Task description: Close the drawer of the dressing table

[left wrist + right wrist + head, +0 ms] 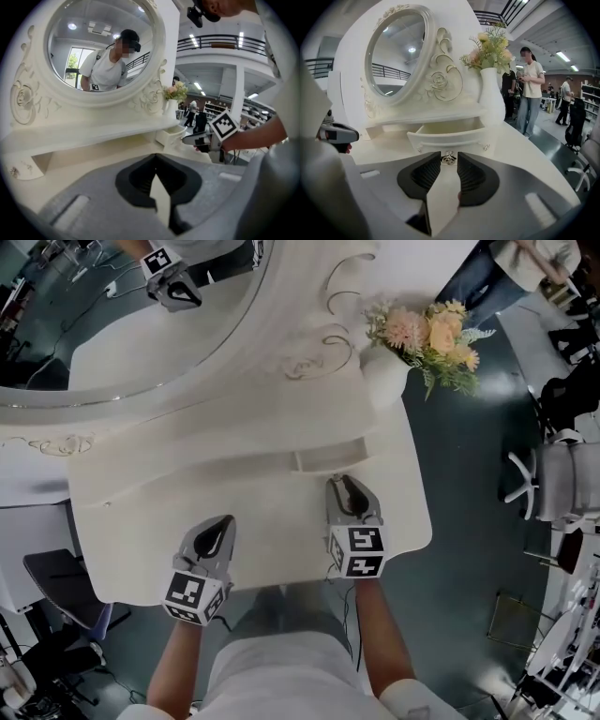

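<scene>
The white dressing table has a small drawer pulled out under its shelf. In the right gripper view the drawer's front fills the middle, with a metal knob just beyond my right gripper. That right gripper points at the drawer and is open, a narrow gap between its pads and nothing gripped. My left gripper hovers over the tabletop to the left, its tips meeting, holding nothing. The left gripper view shows the left gripper and the drawer off to the right.
A white vase of flowers stands on the table's right corner, close behind the drawer. The oval mirror rises at the back. Chairs stand on the floor to the right, and a person stands beyond the table.
</scene>
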Motion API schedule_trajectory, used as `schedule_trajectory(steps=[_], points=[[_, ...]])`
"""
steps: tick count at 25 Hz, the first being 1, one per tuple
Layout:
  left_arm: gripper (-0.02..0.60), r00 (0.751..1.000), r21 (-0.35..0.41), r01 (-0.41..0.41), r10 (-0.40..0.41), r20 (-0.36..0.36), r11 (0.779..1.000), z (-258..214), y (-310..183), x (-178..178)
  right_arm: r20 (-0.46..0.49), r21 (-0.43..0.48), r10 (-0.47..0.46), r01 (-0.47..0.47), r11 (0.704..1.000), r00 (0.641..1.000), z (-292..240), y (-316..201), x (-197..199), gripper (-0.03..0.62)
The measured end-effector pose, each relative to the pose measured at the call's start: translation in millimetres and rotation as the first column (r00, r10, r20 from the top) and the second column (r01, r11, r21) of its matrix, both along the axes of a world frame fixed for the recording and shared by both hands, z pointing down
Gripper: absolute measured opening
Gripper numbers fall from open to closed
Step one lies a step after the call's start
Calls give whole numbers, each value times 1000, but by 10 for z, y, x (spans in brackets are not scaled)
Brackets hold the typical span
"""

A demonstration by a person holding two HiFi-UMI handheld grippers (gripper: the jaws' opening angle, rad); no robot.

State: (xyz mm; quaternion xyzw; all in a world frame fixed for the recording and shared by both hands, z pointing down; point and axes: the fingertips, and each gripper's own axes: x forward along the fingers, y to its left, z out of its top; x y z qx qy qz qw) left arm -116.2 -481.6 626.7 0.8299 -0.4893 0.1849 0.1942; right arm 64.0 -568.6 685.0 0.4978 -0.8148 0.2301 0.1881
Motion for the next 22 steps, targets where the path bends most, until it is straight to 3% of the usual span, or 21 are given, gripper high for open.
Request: schedule_trajectory(steps=[22], points=[[-2,1000,-38,22,-23,-13,999,115,-15,-60,-21,-2,-6,6,1000,1000,76,-344,-91,94]])
